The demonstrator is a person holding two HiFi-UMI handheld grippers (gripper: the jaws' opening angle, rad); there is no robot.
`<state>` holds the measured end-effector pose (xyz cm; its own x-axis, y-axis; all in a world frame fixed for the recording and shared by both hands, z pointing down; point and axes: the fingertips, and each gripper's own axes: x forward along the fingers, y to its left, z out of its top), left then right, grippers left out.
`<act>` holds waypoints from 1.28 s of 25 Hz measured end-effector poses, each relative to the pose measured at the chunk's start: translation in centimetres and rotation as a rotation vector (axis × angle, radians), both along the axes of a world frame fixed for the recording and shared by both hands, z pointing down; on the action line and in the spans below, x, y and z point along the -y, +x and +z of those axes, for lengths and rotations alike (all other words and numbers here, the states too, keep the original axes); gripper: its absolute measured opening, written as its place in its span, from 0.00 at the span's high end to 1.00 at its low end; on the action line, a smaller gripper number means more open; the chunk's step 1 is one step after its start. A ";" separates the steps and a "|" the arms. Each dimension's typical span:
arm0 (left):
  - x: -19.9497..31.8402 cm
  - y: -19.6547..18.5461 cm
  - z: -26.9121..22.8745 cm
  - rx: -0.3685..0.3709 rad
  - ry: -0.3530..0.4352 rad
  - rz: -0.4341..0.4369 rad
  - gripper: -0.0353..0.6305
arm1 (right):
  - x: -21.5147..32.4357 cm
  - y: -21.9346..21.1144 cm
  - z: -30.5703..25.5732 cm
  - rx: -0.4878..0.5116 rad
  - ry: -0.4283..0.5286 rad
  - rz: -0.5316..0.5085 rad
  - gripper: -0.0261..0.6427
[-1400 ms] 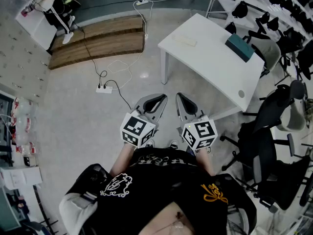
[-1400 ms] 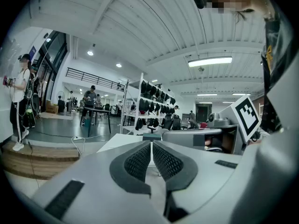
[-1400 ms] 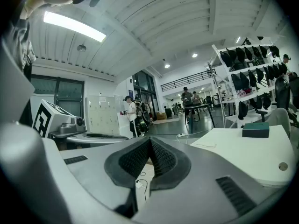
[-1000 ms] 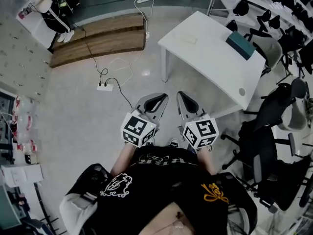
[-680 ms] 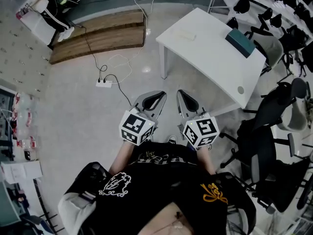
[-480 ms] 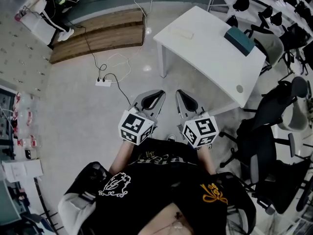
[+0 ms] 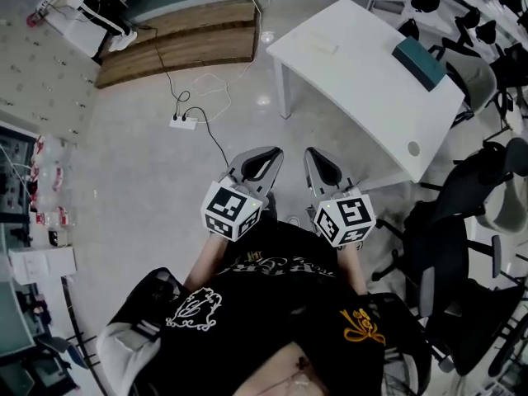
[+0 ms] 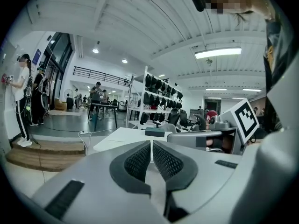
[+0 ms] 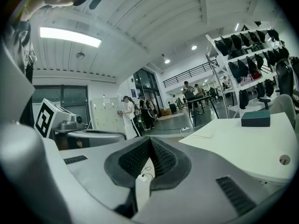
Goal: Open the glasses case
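Observation:
A dark teal box-shaped case (image 7: 421, 60) lies near the far right edge of a white table (image 7: 363, 89). A pale flat object (image 7: 318, 46) lies nearer the table's left corner. Both grippers are held close to the person's body, over the floor and well short of the table. My left gripper (image 7: 262, 157) is shut with nothing in it. My right gripper (image 7: 318, 157) is beside it, also shut and empty. In the left gripper view the shut left gripper (image 8: 152, 146) points toward the case (image 8: 154, 133). In the right gripper view the case (image 9: 255, 118) sits right of the shut right gripper (image 9: 150, 143).
Black office chairs (image 7: 462, 213) crowd the right side next to the table. A power strip (image 7: 183, 122) with cables lies on the floor to the left. A low wooden platform (image 7: 177, 44) runs along the back, with a person (image 7: 74, 7) standing beyond it. Shelves of dark gear (image 9: 247, 45) stand behind the table.
Both grippers stay shut and side by side in front of the body. The table, power strip and platform have slid upward and slightly right in the head view.

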<state>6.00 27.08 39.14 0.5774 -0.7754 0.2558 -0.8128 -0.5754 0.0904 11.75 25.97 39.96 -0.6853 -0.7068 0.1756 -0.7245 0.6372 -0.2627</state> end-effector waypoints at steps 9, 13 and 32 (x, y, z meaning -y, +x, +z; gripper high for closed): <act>6.4 -1.6 1.6 -0.007 -0.029 0.020 0.90 | 6.4 -1.7 1.5 -0.006 -0.034 0.014 0.94; 12.0 -2.8 2.2 -0.019 -0.030 0.058 0.91 | 11.7 -2.8 1.9 -0.023 -0.041 0.053 0.94; 36.8 -12.7 4.3 -0.037 -0.055 0.251 0.90 | 35.7 -11.7 3.6 -0.097 -0.096 0.240 0.94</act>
